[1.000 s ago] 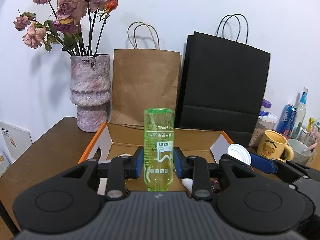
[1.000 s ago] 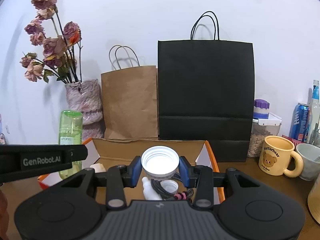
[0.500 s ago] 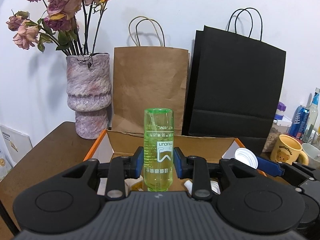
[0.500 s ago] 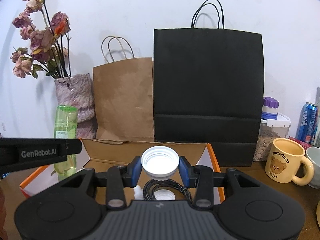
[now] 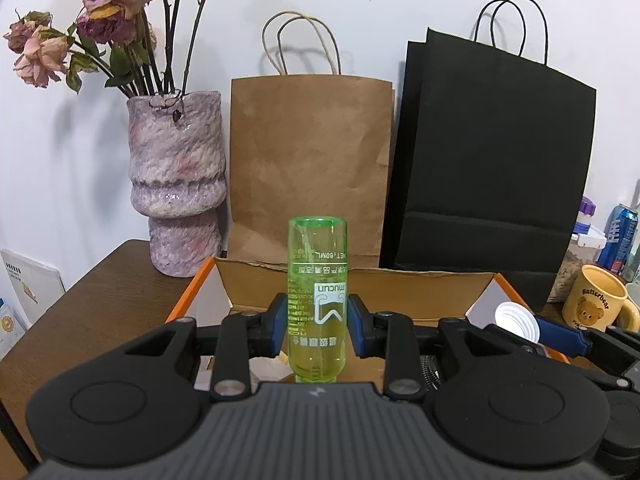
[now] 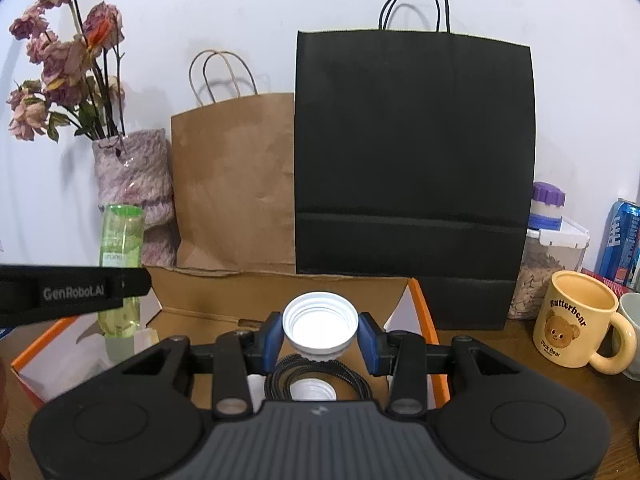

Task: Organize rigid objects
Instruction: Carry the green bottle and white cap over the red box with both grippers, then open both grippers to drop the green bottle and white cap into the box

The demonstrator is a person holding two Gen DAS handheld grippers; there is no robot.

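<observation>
We have moved both grippers closer to the cardboard box (image 5: 404,284). The left gripper (image 5: 317,322) jaws clamp the inverted green bottle (image 5: 318,300); the right gripper (image 6: 319,338) jaws clamp the white cap (image 6: 319,326). Both hang over the box, ready for placement.

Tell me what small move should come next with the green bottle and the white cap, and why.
Probably lower both into the cardboard box. The left tool is shut on the upside-down green bottle, the right tool on the white cap, and both hang above the open box, which already holds a cable and another cap.
</observation>
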